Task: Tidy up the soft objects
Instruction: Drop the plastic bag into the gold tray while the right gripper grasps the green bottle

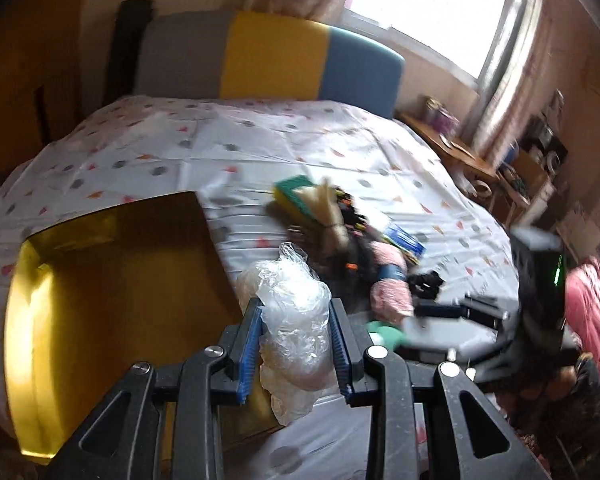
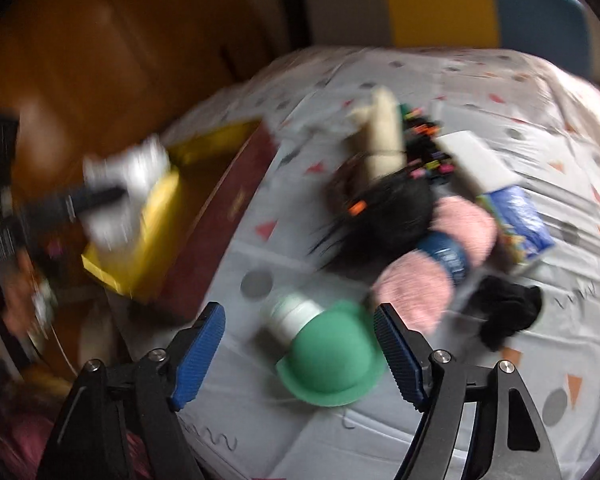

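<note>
The left claw (image 1: 296,340) is clenched on a crumpled clear plastic bag (image 1: 296,320), while the right claw (image 2: 300,354) hangs released, jaws wide around a green cap (image 2: 332,360) at 12 o'clock.

1. A crumpled clear plastic bag (image 1: 296,320), bunched into a lump, is pinched between the blue pads of the left tongs (image 1: 296,344), above the edge of the yellow-lined box (image 1: 100,280).
2. A green foam dome with a white cylinder behind it (image 2: 328,356) lies tipped on the bed sheet (image 2: 460,92).
3. A pink fluffy bundle with a dark blue band (image 2: 432,260) lies just beyond it, beside a black fuzzy tangle (image 2: 380,216).
4. A cream bundle (image 2: 380,140) lies farther back.
</note>
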`<state>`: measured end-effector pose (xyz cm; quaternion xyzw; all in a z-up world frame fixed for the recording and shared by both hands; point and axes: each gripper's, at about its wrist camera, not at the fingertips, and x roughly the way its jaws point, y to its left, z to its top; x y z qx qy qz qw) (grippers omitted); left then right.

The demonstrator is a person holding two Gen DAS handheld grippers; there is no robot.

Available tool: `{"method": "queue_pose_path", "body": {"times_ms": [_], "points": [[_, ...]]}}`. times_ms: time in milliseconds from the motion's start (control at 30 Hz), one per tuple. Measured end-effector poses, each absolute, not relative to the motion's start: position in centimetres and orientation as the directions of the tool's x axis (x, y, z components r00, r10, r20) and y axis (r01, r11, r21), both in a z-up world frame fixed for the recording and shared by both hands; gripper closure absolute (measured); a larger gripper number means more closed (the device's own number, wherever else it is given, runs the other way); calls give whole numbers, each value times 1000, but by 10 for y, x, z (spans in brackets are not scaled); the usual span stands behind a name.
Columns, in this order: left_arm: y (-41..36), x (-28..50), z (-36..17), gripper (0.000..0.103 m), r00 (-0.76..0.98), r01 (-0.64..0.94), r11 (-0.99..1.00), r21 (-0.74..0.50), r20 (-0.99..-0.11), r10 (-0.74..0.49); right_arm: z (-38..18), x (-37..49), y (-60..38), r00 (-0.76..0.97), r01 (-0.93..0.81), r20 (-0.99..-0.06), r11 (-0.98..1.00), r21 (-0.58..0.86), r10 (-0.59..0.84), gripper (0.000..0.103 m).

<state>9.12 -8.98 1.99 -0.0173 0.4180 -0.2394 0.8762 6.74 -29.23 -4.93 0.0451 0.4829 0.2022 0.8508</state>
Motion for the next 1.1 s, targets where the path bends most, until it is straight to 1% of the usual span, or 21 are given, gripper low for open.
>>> {"method": "queue_pose_path", "body": {"times_ms": [67,167,233,267,300,400,500,567,733,800,867,933,1100], "points": [[-67,96,17,71,556,357,906,-227,-728,-401,-61,69,-278,429,-319,-841,927,199,328,22],[-32,111,7,71,552,264,931,-254,-751,-361,-77,73,-265,394,-345,-875,928,142,281,22],[-11,124,-2,71,539,195,939,-284,-769,-344,-82,74,-261,402,-362,-889,930,66,219,29],[-4,130,-7,71,532,168,941,-294,-777,-338,-84,75,-260,411,-356,-893,934,28,184,40],[1,138,-11,71,524,146,941,-304,-783,-335,-84,76,-262,425,-343,-891,939,2,157,46],[1,157,-24,71,503,117,944,-310,-801,-325,-82,78,-268,423,-327,-887,944,41,185,46],[-8,177,-34,71,481,108,940,-324,-811,-335,-82,76,-268,426,-339,-888,941,19,172,46],[-17,189,-37,70,488,101,948,-301,-816,-310,-82,76,-267,430,-342,-887,940,13,169,46],[-41,219,-42,70,487,120,951,-285,-817,-307,-83,76,-264,435,-350,-886,937,2,164,46],[-49,227,-42,64,492,134,951,-279,-815,-308,-83,76,-263,436,-353,-885,936,-2,163,46],[-53,232,-42,48,492,143,949,-283,-811,-316,-83,76,-264,437,-354,-884,935,0,165,46],[-52,232,-41,37,490,137,949,-283,-813,-313,-83,76,-263,438,-354,-884,935,-2,164,46],[-37,211,-36,37,505,101,957,-273,-815,-286,-83,75,-262,440,-359,-884,933,-15,155,46]]}}
